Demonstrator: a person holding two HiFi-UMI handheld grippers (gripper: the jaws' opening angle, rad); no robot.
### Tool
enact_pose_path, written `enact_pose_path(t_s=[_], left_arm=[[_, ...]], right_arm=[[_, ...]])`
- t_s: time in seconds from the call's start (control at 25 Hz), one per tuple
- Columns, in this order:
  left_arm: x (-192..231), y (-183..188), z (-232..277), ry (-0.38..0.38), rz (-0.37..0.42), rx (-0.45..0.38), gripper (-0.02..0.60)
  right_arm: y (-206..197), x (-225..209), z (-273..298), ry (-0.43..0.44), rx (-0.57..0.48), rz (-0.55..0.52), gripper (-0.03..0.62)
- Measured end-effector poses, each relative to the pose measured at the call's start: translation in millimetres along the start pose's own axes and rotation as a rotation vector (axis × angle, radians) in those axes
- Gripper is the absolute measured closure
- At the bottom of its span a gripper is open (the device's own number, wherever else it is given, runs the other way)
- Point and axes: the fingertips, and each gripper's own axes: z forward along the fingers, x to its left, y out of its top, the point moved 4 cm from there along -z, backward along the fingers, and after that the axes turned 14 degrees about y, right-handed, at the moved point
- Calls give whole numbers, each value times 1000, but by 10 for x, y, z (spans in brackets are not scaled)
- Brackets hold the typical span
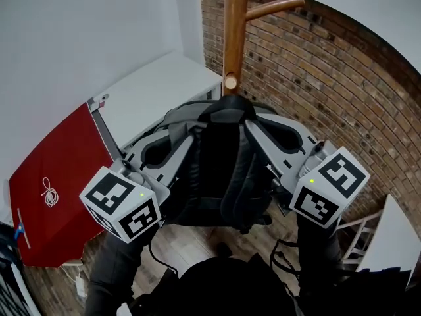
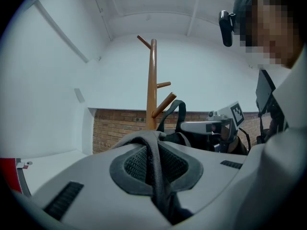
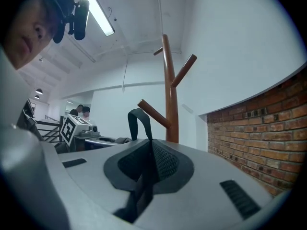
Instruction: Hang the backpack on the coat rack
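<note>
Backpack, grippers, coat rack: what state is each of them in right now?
Backpack: held up off the floor, in front of the coat rack.
Handle loop: upright beside the lowest peg; cannot tell if hooked.
Left gripper: shut on a shoulder strap.
Right gripper: shut on the other shoulder strap.
Coat rack: upright, upper pegs bare.

The coat rack [image 1: 233, 31] in front of you is smooth varnished wood with a slight sheen. The backpack [image 1: 220, 170] is dark matt cloth, and its straps [image 2: 157, 176] are ribbed woven webbing. On your left gripper [image 2: 152, 145] and right gripper [image 3: 151, 145], the jaws are smooth matt grey plastic with dark mesh-textured pads [image 3: 168, 162]. The brick wall [image 1: 329, 78] looks rough and matt.
</note>
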Motion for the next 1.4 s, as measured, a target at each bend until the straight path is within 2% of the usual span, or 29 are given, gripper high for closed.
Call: enact_pose_path(t_s=[0.52, 0.72, 0.96, 1.2, 1.4], left_arm=[[-33, 43, -627, 24, -4, -13, 535], [-69, 189, -749, 38, 22, -2, 535], [-107, 420, -888, 47, 75, -46, 535], [2, 468, -862, 9, 114, -71, 535], [148, 401, -691, -59, 89, -45, 535]], right_arm=[[84, 650, -2, 21, 3, -29, 574], [205, 774, -26, 17, -18, -28, 576], [312, 940, -79, 18, -76, 10, 576], [309, 920, 8, 11, -76, 34, 576], [303, 779, 119, -22, -53, 34, 576]])
